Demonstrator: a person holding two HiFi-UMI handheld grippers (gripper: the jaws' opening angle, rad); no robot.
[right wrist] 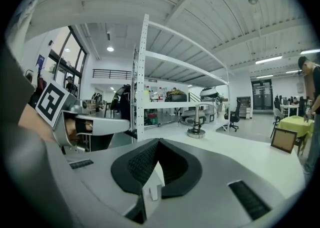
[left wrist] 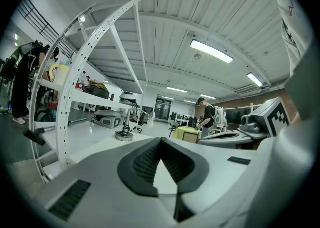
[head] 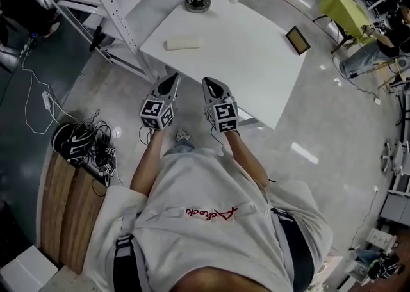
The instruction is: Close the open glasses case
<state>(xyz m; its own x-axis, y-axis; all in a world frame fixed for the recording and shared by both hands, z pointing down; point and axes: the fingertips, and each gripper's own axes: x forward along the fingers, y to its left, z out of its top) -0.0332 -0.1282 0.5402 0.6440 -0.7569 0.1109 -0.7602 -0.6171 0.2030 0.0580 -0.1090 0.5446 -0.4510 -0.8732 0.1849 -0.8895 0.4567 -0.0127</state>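
The case (head: 182,44) lies flat on the left part of the tabletop (head: 243,60), a pale oblong set in from the left edge and about midway between the near and far sides. From the head view it reads as one low slab with no lid standing up from it, so my judgement is that it may already be shut. It is too small there to show a seam or hinge, and neither gripper view shows it at all. A metal stand (head: 197,1) sits at the tabletop's far corner and a small frame (head: 298,40) lies near its right edge, both well apart from the case. The left claw (head: 173,81) and the right claw (head: 207,83) hang side by side over the tabletop's near corner, pointing roughly level across it and well short of the case. In its own view each claw has its ribbed pads pressed together at the tips with nothing between them, so both are empty. If the lid is down, nothing is left but to check that it has latched. If it is only resting ajar, a claw must cross the tabletop to the case and press the lid home.
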